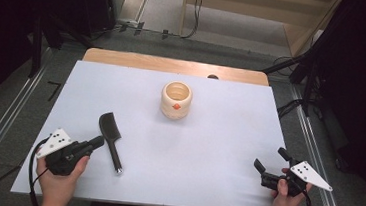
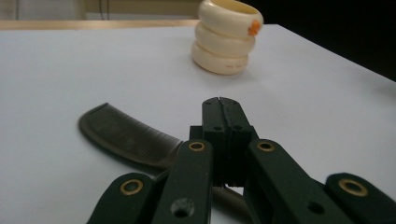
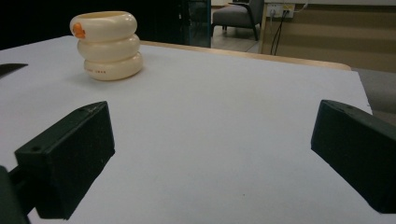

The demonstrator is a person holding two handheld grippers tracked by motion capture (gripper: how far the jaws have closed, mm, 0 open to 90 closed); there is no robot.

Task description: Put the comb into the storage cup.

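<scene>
Left gripper (image 1: 98, 142), jaws closed on nothing, sits just beside the black comb (image 1: 110, 138) at near left; right gripper (image 1: 269, 167) gapes empty at near right.

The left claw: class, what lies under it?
Under the shut left claw lies the black comb, flat on the white table. Its toothed end shows at left; the handle passes beneath the claw and is mostly covered. Whether they touch cannot be told.
</scene>
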